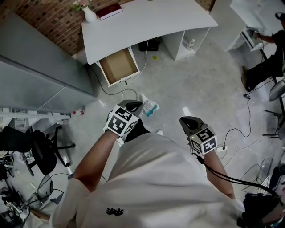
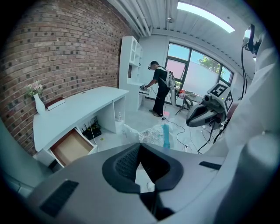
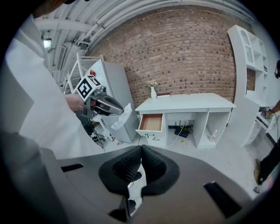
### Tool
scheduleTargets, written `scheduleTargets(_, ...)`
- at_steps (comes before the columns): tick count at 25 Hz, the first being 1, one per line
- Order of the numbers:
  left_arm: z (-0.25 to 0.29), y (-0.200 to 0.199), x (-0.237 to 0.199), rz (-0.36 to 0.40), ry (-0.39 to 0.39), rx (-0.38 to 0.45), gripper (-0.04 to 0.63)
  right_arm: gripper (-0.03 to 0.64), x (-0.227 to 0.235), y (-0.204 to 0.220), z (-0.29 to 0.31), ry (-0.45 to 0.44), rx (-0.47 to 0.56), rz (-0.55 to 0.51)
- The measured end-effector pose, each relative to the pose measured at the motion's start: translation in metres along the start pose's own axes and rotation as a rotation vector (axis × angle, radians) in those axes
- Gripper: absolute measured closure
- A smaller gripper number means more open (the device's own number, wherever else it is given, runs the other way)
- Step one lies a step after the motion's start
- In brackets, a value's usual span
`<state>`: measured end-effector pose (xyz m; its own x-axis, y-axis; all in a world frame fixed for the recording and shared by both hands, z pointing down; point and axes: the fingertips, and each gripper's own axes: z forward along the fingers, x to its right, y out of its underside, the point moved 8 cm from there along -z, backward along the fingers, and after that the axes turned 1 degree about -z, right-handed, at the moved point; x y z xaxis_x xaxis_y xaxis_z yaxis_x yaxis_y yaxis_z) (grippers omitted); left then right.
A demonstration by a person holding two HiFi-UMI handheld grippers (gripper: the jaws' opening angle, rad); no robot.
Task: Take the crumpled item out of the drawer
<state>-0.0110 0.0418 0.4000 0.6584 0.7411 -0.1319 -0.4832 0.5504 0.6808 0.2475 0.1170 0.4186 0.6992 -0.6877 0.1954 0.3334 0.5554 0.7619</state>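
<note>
Room: grey concrete floor (image 1: 187, 84) with loose cables, a red-brick wall behind.
Right gripper (image 3: 141, 148): held low by the person's white shirt; the dark ribbed pads meet at the tips with nothing between them.
Left gripper (image 1: 139, 107): raised over the floor, jaws pressed together on an edge of the task's thing.
Crumpled white-and-teal plastic wrapper (image 1: 149, 107): out of the drawer, in the air at the left gripper's tips, well apart from the desk.
Long axis: lies across the jaws; in the left gripper view the white end points left and the end with the teal stripe points right.
Writing: faint print on the wrapper, too small to read; the marker cubes carry only black-and-white square patterns.
Open wooden-lined white drawer (image 1: 118, 66): pulled out from the desk's left end, its brown bottom bare.
White desk with a curved top (image 1: 147, 22): stands against the brick wall.
On the desk: a white vase of pale flowers (image 1: 89, 13) beside a dark red book (image 1: 109, 10).
Grey metal cabinet (image 1: 40, 58): just left of the drawer.
Far end: a person in dark clothes (image 2: 161, 87) stands at white shelving by the windows.
</note>
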Motion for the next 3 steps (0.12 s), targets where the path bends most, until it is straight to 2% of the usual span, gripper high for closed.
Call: scheduleTargets(3, 0.0045, -0.0021, -0.0056, 0.006, 0.003, -0.001, 0.572, 0.588, 0.0035, -0.0012, 0.0045, 0.001, -0.001, 0.0)
